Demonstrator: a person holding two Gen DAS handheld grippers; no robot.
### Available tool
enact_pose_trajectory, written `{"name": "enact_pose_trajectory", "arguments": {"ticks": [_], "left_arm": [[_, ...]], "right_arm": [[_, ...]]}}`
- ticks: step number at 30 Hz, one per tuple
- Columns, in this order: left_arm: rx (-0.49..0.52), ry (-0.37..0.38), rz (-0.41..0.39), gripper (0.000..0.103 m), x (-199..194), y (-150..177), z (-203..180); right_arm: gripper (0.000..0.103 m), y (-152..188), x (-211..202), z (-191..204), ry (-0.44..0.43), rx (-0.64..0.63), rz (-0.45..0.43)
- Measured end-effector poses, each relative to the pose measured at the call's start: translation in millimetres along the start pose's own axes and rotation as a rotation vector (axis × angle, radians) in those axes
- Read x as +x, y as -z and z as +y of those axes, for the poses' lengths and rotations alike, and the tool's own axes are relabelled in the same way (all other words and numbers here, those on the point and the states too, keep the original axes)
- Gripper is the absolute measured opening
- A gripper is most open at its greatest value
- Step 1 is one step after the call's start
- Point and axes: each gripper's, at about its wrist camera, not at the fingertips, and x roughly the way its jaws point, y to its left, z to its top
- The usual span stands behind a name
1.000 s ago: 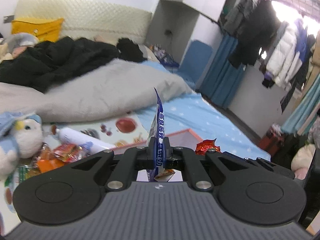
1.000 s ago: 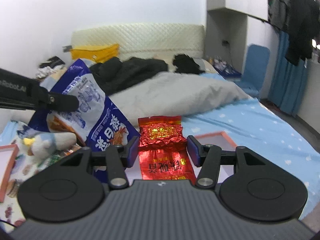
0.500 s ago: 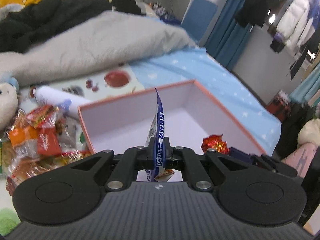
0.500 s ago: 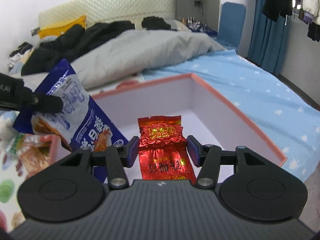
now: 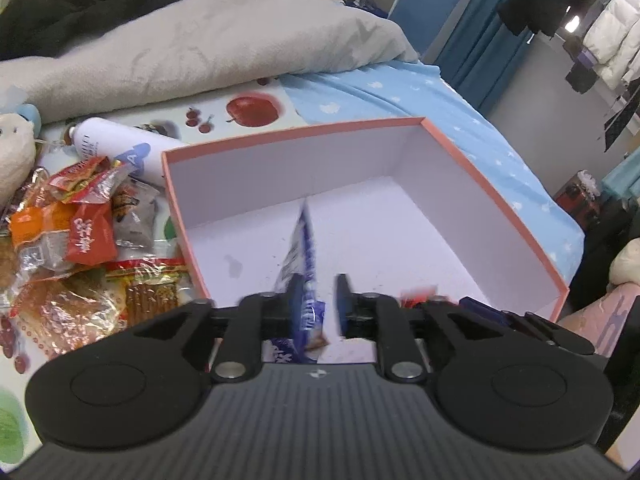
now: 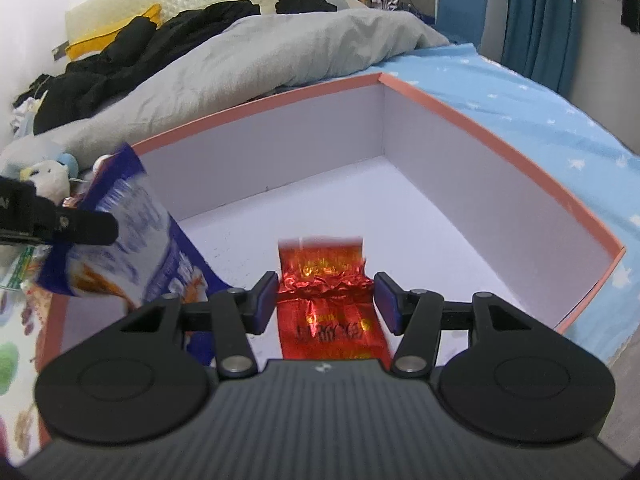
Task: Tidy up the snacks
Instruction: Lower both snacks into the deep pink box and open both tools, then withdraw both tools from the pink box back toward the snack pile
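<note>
The bed (image 5: 420,92), spread with a blue starred sheet, carries an open box (image 5: 496,200) with salmon-pink rim and white inside. Both tools tilt down over the box's near side. The left hand-held gripper (image 5: 316,300) has its jaws opening, a clear gap showing on one side; the blue snack packet (image 5: 302,264) stands edge-on between them, leaning on one finger, blurred, above the box's floor. The right hand-held gripper (image 6: 326,300) stands about half open, its pads pressed on both edges of a red foil packet (image 6: 324,292), held flat just above the box's floor. Left of the box lies a heap of loose snacks (image 5: 80,224).
</note>
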Motion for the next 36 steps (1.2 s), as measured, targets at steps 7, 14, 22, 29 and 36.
{"name": "enact_pose_trajectory", "arguments": {"ticks": [7,14,22,29,36], "left_arm": [[0.011,-0.007,-0.050,0.049,-31.5,-2.3,0.3],[0.023,-0.022,-0.139,0.072,-79.9,-12.8,3.3],[0.030,-0.020,-0.216,0.078,-129.7,-18.2,7.2],[0.049,-0.041,-0.283,0.078,-174.0,-9.5,15.5],[0.037,-0.068,-0.318,0.078,-208.0,12.1,36.2]], "right_arm": [[0.063,-6.9,-18.7,4.3,0.008,-0.005,-0.037],[0.063,-24.5,-58.4,15.5,-0.009,-0.013,-0.116],[0.063,-44.6,-95.4,29.9,-0.029,-0.045,-0.192],[0.063,-48.8,-125.5,56.0,-0.087,-0.087,-0.262],[0.063,-40.2,-147.0,86.0,-0.139,-0.138,-0.299]]}}
